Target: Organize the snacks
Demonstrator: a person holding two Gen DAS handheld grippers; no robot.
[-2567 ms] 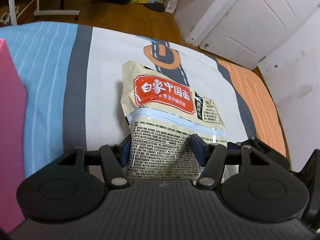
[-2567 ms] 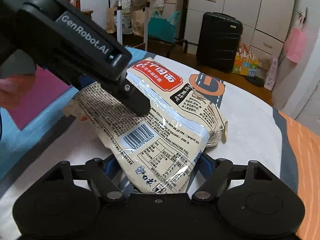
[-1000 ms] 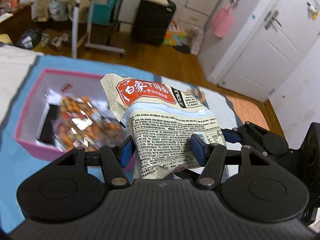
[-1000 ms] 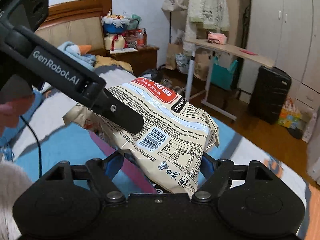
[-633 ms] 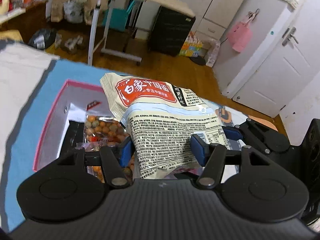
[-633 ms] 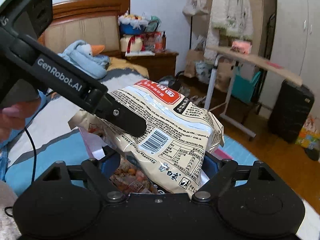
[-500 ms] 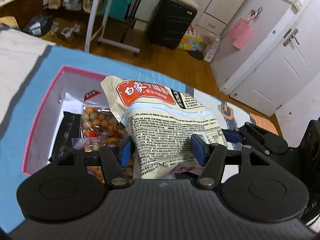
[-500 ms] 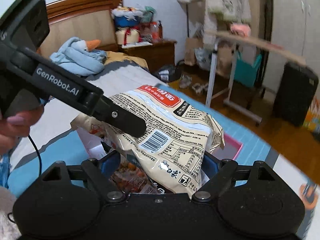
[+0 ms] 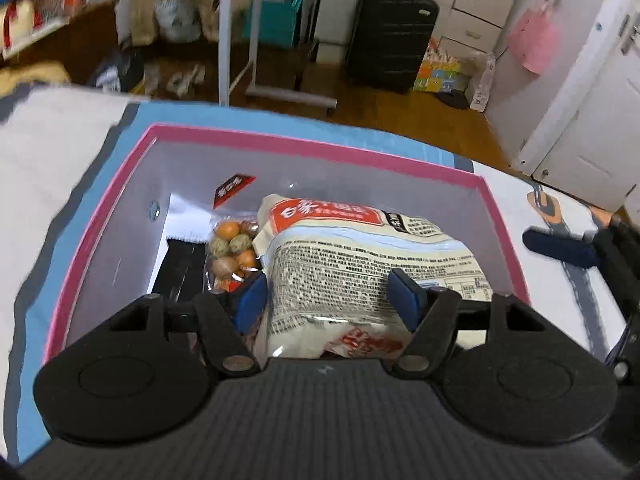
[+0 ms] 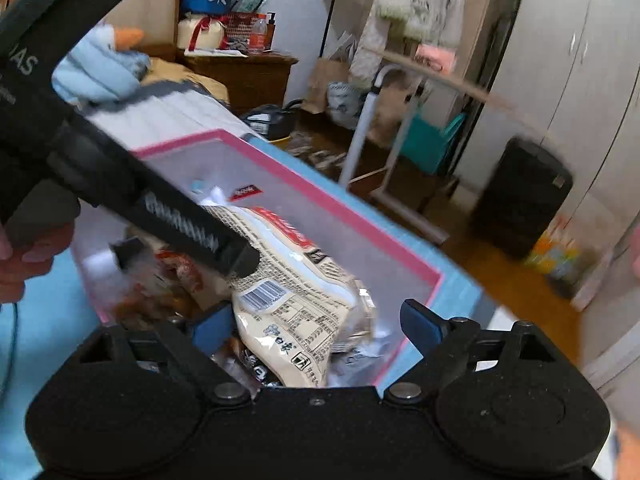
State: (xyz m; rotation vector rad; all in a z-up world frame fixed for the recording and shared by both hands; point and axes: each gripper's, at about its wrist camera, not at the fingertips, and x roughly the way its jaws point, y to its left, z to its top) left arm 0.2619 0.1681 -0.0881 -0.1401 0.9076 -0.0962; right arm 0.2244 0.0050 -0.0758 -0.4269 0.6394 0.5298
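Both tongs had carried the noodle packet (image 9: 360,264) off the bedspread and down into the pink box (image 9: 304,152), and both sets of jaws had just been opening. Left tongs (image 9: 328,296) stood part open, packet still between the pads but slack, no clear squeeze. Right tongs (image 10: 316,322) were wide, right pad well clear of the packet's edge. Packet lay inside the box on top of the bag of mixed nuts (image 9: 232,248), beside a dark wrapper (image 9: 180,264); red label end toward the far wall, printed end toward the left tongs. Long axis ran straight away from the left tongs, so, as I judged it, backing out along that line would clear it. Left tongs were nearer; right ones sat at the packet's barcode corner (image 10: 264,292). Box rested on the blue bedspread (image 9: 36,280).
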